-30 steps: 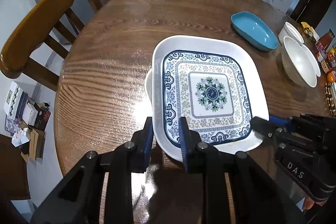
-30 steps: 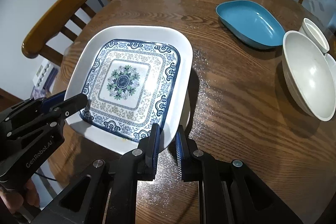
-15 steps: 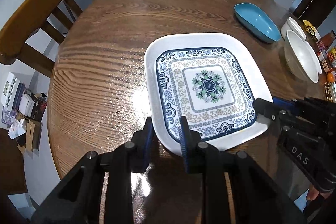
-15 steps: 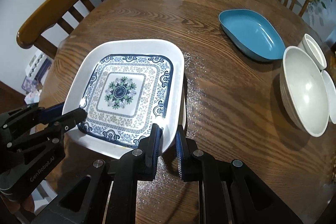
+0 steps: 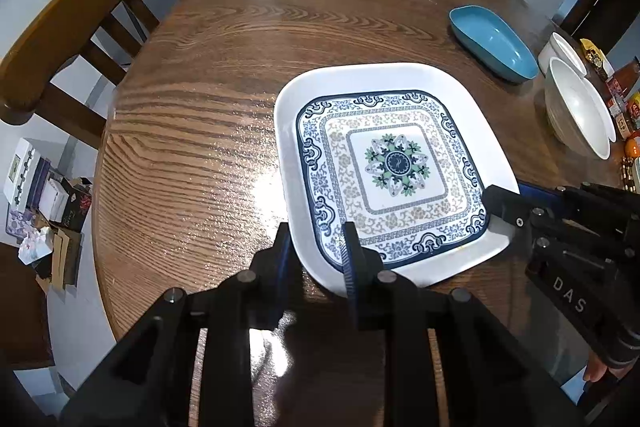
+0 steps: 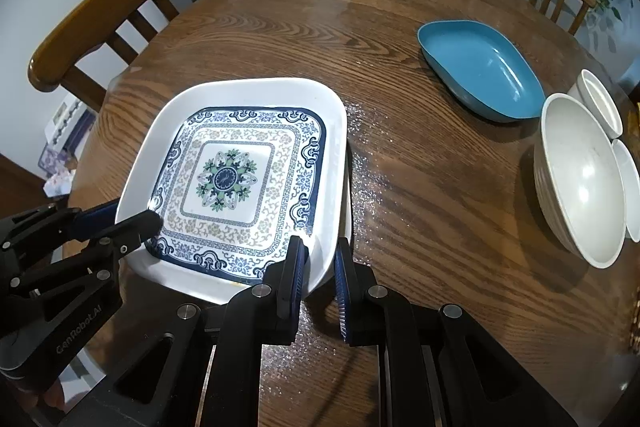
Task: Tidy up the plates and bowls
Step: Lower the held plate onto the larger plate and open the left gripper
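Observation:
A square white plate with a blue floral pattern (image 5: 396, 163) (image 6: 224, 179) lies low over the round wooden table (image 5: 200, 147). My left gripper (image 5: 316, 243) is shut on the plate's near left corner. My right gripper (image 6: 320, 255) is shut on its near right corner, one finger above the rim and one below. Each gripper also shows in the other's view: the right gripper (image 5: 504, 199) and the left gripper (image 6: 136, 223). A thin white rim (image 6: 349, 195) shows under the plate's right edge. Whether the plate rests on it I cannot tell.
A blue oval dish (image 6: 480, 67) sits at the back right. Stacked white bowls (image 6: 580, 179) and a small white cup-like bowl (image 6: 598, 103) stand at the right edge. Wooden chairs (image 5: 80, 7) ring the table. Jars and packets (image 5: 620, 95) crowd the far right.
The plate has tipped flatter and come down closer to the table. The white rim once visible at its left side is now covered. Both grippers keep their hold.

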A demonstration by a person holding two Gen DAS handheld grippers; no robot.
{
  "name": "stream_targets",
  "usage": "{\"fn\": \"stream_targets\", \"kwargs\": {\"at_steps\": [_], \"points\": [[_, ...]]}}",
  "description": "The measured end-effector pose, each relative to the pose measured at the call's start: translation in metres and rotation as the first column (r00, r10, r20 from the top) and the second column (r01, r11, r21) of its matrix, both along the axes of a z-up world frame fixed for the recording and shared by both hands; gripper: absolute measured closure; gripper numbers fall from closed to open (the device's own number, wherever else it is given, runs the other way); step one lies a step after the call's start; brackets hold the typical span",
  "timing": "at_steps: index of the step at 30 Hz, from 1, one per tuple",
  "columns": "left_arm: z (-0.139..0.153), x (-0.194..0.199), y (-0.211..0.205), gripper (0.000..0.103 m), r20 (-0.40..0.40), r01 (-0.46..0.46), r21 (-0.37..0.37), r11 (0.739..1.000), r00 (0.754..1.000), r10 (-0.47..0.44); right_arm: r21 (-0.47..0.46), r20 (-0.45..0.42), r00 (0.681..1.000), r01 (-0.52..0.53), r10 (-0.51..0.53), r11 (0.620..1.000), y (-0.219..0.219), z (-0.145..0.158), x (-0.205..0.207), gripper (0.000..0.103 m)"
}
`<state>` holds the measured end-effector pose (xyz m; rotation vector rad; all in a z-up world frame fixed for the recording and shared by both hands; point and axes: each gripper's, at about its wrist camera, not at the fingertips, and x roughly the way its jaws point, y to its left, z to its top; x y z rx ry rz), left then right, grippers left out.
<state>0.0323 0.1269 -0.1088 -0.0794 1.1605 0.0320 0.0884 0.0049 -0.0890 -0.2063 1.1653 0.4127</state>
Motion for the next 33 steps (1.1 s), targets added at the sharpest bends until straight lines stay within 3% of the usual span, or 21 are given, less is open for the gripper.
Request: {"fn": "stream_targets", "kwargs": {"at_steps": [33], "points": [[0.0041, -0.0005, -0.0032, 0.079, 0.002, 0.003, 0.023, 1.0, 1.0, -0.003, 0.026, -0.009, 1.0, 0.019, -0.019, 0.999, -0.0094, 0.0013, 0.0053, 0.087]]}}
